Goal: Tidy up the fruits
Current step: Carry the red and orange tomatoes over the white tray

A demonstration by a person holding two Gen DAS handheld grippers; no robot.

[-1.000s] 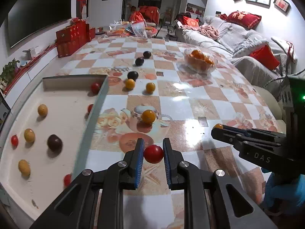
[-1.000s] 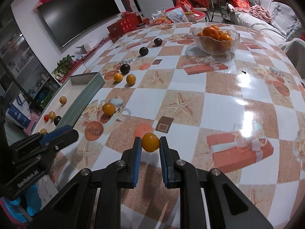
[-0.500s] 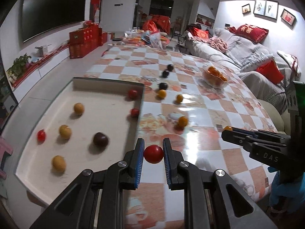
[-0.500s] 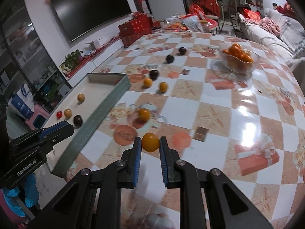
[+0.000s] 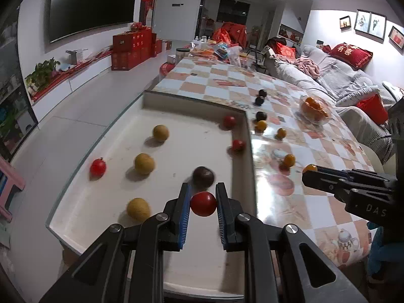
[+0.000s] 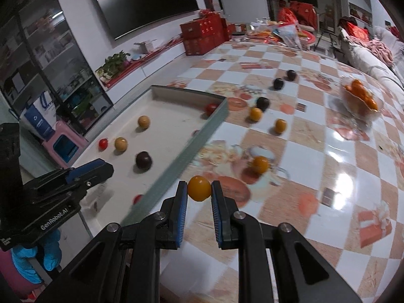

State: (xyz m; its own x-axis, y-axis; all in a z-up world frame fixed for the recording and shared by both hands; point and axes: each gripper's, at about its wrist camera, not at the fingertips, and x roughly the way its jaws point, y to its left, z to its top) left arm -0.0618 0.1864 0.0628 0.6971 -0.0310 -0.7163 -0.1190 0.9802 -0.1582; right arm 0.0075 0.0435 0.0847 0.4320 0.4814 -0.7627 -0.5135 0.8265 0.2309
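My left gripper [image 5: 202,203] is shut on a small red tomato [image 5: 203,204] and hangs over the near right part of the white tray [image 5: 246,136]. My right gripper [image 6: 199,188] is shut on a yellow-orange fruit [image 6: 199,188], above the checked tablecloth just right of the tray's long grey wall [image 6: 186,156]. Several fruits lie in the tray: a dark plum [image 5: 203,176], yellow ones [image 5: 144,163] and red ones [image 5: 98,166]. Loose orange fruit [image 6: 261,164] and dark plums [image 6: 263,103] lie on the cloth.
A glass bowl of oranges [image 5: 314,108] stands far right on the table. The table's left edge drops to the floor beside the tray, with a pink stool [image 6: 66,144] below. A sofa [image 5: 353,80] runs along the right. A blue-gloved hand [image 6: 38,262] holds the left gripper.
Both grippers have swept left with their fruit held. The left one went from over the cloth to over the tray; the right one came up to the tray's wall.
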